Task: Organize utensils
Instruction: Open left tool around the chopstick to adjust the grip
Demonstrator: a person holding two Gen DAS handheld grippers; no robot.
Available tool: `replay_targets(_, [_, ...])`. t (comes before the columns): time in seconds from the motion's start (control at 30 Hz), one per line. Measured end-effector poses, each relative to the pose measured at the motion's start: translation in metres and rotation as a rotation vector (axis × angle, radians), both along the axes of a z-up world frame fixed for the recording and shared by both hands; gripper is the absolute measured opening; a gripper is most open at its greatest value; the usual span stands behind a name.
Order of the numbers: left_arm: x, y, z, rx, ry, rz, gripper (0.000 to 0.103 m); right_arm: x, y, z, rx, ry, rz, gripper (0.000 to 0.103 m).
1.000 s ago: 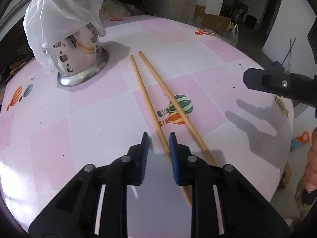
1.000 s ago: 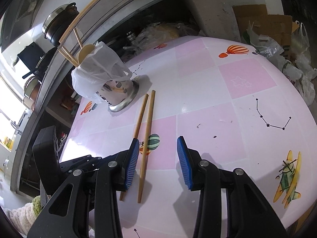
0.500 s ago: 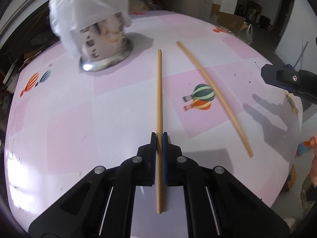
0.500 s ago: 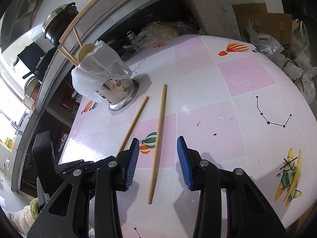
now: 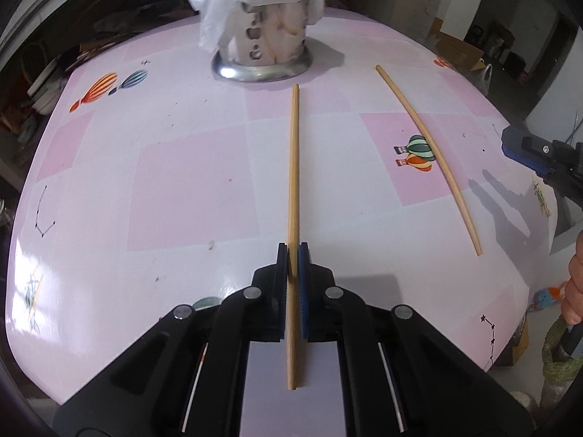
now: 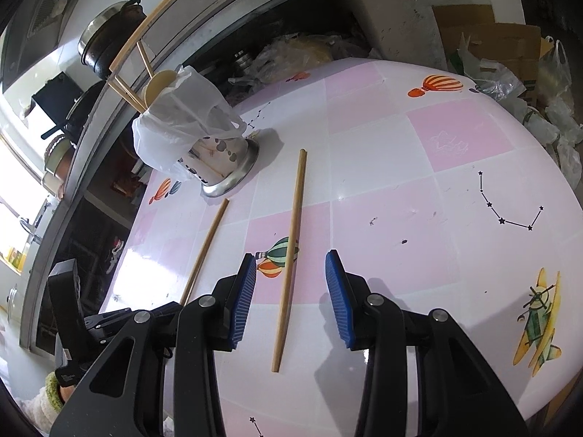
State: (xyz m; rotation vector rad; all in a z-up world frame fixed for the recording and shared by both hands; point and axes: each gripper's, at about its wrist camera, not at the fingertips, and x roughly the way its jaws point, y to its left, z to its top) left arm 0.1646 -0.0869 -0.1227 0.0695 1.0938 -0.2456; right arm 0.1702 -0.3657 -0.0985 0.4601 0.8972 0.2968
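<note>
Steel holder (image 6: 222, 160), bag-draped, has chopsticks in it. My left gripper (image 5: 292, 255) clamps one chopstick (image 5: 293, 167); my right gripper (image 6: 289, 284) gapes, empty.

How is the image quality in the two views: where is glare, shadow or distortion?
Left wrist view: the fisheye lens bulges the table, glare whitens its left edge, and the second chopstick looks bent. Right wrist view: a bright window on the left is overexposed, glare lies on the table, and the utensil holder casts a soft shadow.

Both wrist cameras look steeply down along their tools, close over the surface (image 5: 189, 189); both see the holder (image 5: 262, 51) near 12 o'clock.
</note>
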Motion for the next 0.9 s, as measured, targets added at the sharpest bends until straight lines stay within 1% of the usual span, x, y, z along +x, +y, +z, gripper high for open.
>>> replay_targets(0.23, [-0.002,0.007,-0.001,-0.047,0.012,0.032,0.006,0.003,0.004,-0.001,-0.003,0.006,0.01,0.039])
replay_targets(0.37, [-0.001,0.01,0.0,-0.072,0.015,0.027,0.007,0.003,0.006,-0.002,-0.007,0.009,0.017,0.039])
replay_targets(0.4, [0.0,0.011,0.0,-0.076,0.015,0.027,0.015,0.004,0.006,-0.002,-0.008,0.01,0.017,0.039])
replay_targets(0.43, [0.001,0.013,0.002,-0.082,0.008,0.03,0.025,0.004,0.007,-0.002,-0.007,0.011,0.017,0.039])
replay_targets(0.5, [0.003,0.016,0.006,-0.089,-0.013,0.034,0.028,0.004,0.007,-0.002,-0.007,0.012,0.017,0.039])
replay_targets(0.6, [0.01,0.016,0.012,-0.095,-0.033,0.016,0.03,0.005,0.006,-0.002,-0.007,0.015,0.016,0.039])
replay_targets(0.73, [0.028,0.009,0.024,-0.096,-0.064,-0.024,0.031,0.008,0.007,-0.003,-0.009,0.017,0.018,0.039])
replay_targets(0.9, [0.056,-0.008,0.033,-0.057,-0.11,-0.085,0.031,0.009,0.008,-0.003,-0.012,0.02,0.018,0.039])
